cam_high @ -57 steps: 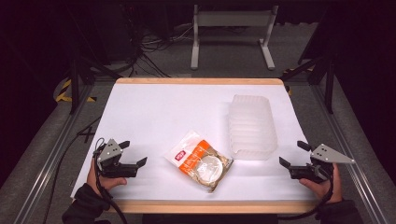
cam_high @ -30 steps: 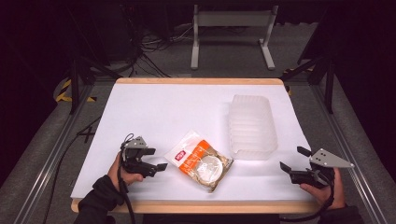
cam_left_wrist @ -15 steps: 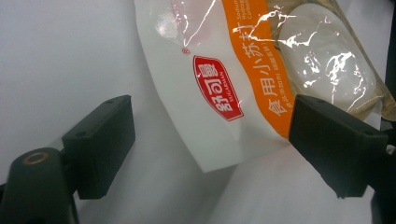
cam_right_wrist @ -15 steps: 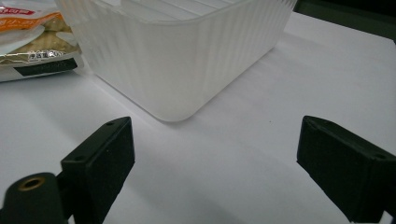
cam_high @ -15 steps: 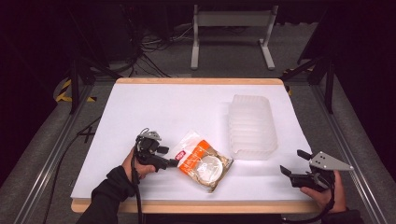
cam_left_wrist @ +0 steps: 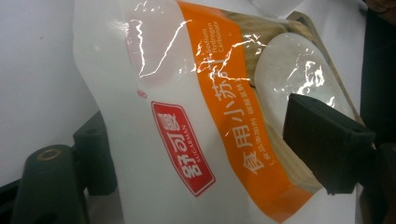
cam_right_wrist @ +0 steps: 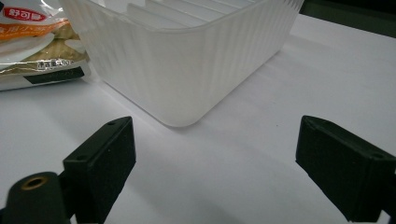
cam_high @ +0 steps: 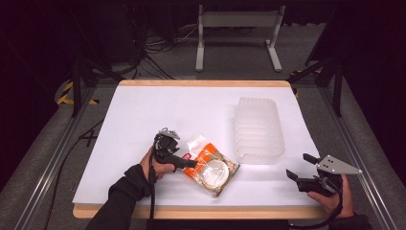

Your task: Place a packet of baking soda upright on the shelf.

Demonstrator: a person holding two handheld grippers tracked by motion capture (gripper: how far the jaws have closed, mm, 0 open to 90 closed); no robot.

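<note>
The left gripper [cam_high: 187, 163], its jaws wide and just closing a little, has the baking soda packet [cam_high: 210, 164] between them, left of the clear plastic tub [cam_high: 258, 130]; the right gripper [cam_high: 300, 173] is wide open and holds nothing.

Packet [cam_left_wrist: 201, 116] cut off by the left gripper view's edges, one corner hidden behind a black jaw.

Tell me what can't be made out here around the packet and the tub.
- Packet, left gripper view: lower end cut off by the frame edge; glare blurs the print.
- Left gripper, high view: whether its pads press the packet is too small to tell.
- Tub, right gripper view: its inside is hidden by its ribbed wall.
</note>
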